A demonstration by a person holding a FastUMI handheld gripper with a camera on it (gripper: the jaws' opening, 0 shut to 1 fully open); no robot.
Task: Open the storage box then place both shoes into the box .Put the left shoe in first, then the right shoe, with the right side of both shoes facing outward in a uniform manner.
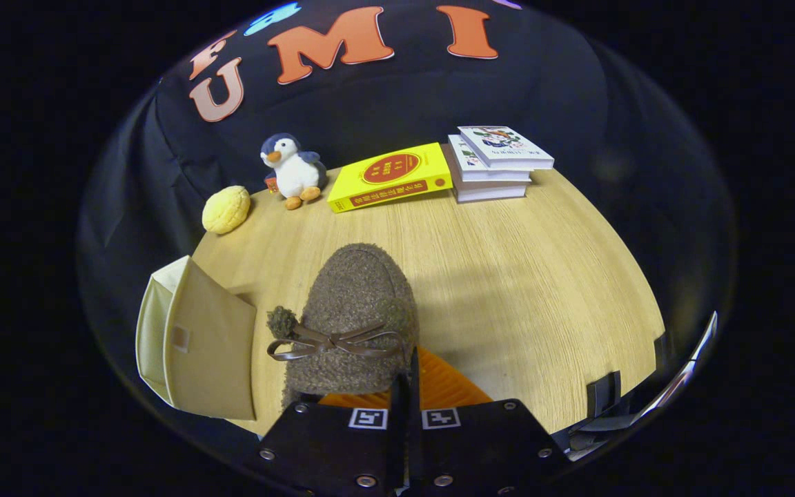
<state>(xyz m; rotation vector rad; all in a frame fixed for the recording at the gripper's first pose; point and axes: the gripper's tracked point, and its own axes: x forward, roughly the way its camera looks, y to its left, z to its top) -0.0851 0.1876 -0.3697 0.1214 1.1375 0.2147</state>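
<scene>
Gripper (408, 386) pinched tight on shoe (356, 317) heel edge, box (197, 345) just left. Thin grip; shoe could slip, twist, fall.

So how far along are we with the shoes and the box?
The storage box stands left of the claw with its flap open, so opening looks done. In hand: the claw is closed on the rim of a fuzzy brown shoe over the wooden table. Left: putting this shoe in; I can't tell which shoe it is.
</scene>
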